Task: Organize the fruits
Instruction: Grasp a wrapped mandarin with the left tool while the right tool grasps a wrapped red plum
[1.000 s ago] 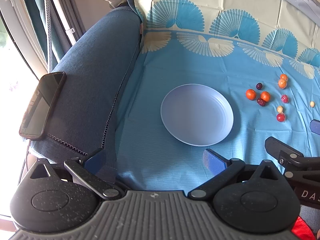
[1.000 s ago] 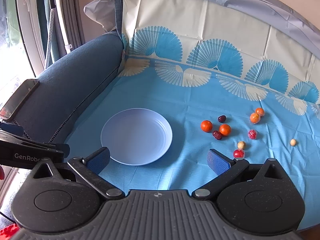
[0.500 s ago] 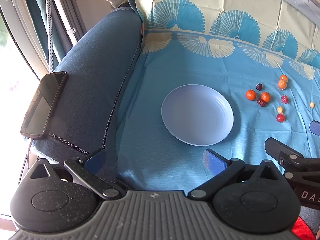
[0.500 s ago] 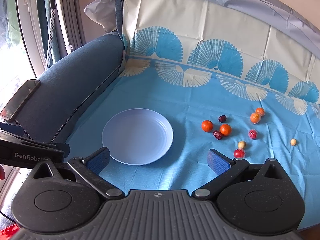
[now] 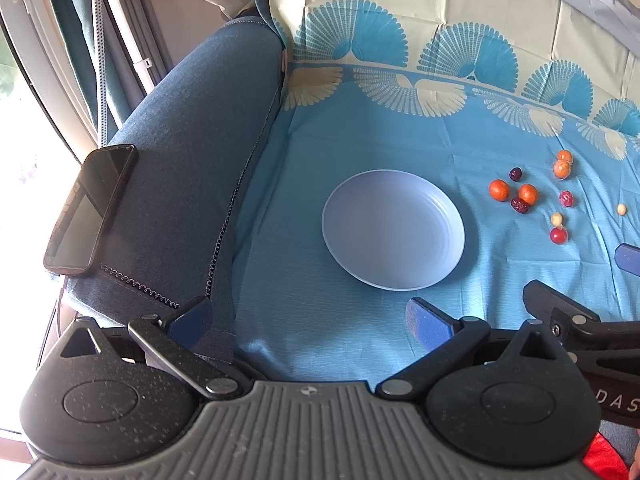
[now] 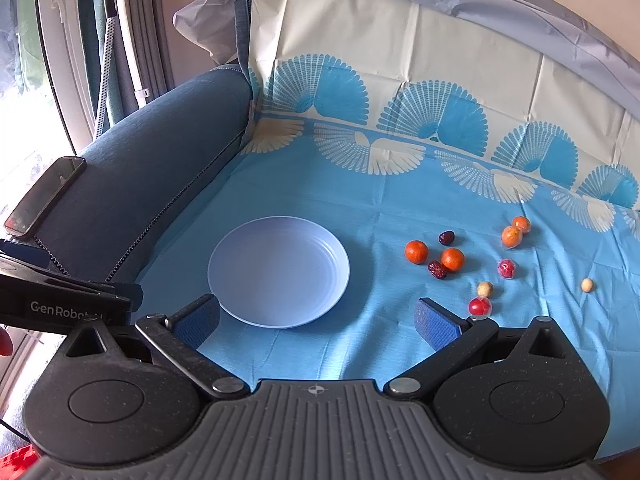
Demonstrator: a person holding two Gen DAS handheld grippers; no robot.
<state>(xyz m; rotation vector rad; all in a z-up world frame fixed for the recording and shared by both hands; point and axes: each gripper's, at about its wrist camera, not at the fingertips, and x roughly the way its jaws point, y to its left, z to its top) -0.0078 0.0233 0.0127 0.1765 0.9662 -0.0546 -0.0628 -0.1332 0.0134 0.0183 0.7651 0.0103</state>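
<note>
The right gripper (image 5: 600, 280) is cut off in the left view. Fruits (image 6: 452, 259) lie ahead-right of both grippers, beside the plate (image 6: 240, 248); the left gripper (image 5: 308, 320) and the right both gape, holding nothing.

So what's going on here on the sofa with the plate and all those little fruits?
A person holds a gripper in each hand above a blue cloth spread on a sofa. The left gripper and right gripper are both open and hold nothing. The plate is bare. The small fruits lie scattered on the cloth to its right, none moved yet. A phone rests on the armrest.
</note>
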